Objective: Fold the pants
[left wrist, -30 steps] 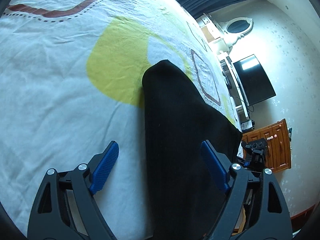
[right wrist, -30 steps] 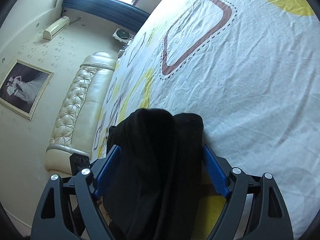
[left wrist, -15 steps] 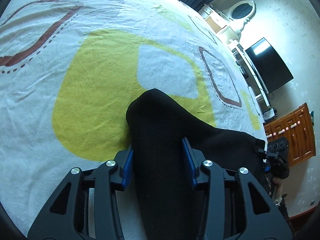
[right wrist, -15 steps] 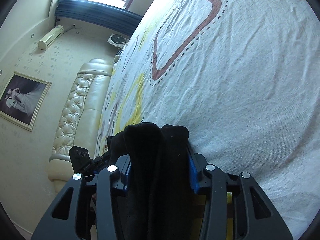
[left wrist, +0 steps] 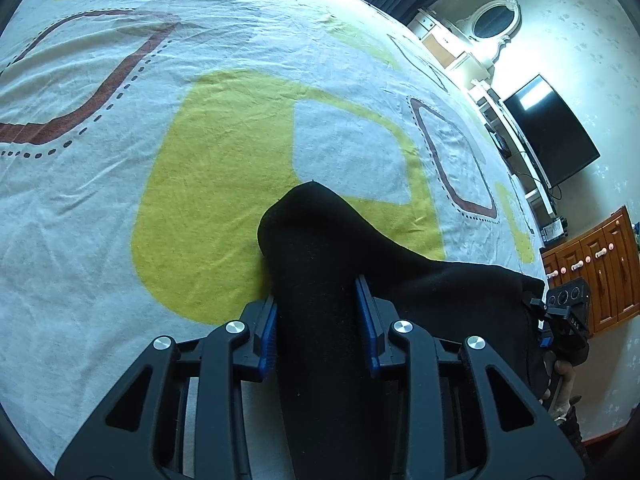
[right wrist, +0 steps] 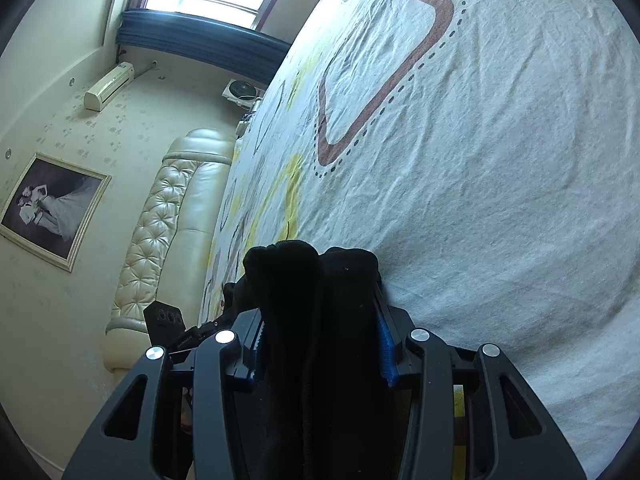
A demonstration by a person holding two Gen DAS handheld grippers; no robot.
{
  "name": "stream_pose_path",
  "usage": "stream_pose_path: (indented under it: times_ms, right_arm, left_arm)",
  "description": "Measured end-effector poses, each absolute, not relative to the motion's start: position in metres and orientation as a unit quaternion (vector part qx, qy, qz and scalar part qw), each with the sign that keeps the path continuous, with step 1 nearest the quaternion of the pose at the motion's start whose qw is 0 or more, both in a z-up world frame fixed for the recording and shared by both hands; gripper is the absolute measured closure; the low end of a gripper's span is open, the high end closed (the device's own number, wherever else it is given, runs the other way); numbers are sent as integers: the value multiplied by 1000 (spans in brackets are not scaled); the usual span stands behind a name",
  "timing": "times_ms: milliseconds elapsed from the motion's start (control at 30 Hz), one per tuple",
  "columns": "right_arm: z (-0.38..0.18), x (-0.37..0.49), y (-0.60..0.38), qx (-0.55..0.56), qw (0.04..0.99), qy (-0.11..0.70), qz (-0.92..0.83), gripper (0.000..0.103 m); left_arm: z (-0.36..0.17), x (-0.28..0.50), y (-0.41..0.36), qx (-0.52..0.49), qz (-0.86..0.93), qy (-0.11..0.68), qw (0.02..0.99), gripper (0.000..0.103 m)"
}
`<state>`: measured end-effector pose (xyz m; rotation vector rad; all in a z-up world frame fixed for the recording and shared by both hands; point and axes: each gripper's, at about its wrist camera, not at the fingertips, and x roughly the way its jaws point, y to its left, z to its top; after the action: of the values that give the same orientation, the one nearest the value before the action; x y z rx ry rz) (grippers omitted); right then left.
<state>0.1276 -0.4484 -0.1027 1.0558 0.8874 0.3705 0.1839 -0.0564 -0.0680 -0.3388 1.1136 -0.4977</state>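
The black pants [left wrist: 320, 280] hang between my two grippers above the patterned bed sheet [left wrist: 200, 140]. My left gripper [left wrist: 318, 320] is shut on one bunched end of the pants, which sticks out forward past the blue pads [left wrist: 268, 336]. The cloth runs off to the right toward my right gripper, seen at the right edge of the left wrist view [left wrist: 564, 320]. In the right wrist view my right gripper [right wrist: 318, 332] is shut on the other bunched end of the pants [right wrist: 312, 280], doubled into two rolls. My left gripper's body shows at lower left there [right wrist: 168, 324].
The bed sheet [right wrist: 480, 160] is white with yellow and brown shapes. A padded cream headboard [right wrist: 168, 216] stands at one side. A TV [left wrist: 552, 132], a white dresser with mirror [left wrist: 480, 32] and a wooden cabinet [left wrist: 600, 272] stand past the bed's far edge.
Both grippers have closed on the pants from open. The pants' ends have been lifted off the sheet and both views have moved forward over the bed.
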Motion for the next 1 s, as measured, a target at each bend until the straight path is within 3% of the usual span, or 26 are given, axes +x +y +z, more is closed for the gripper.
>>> stream_pose_path:
  times_ms: [1000]
  right_arm:
    - [-108,198,-366,482,754,402,195,60]
  left_arm:
    - [-69,247,34,-175,-183,511,822,71]
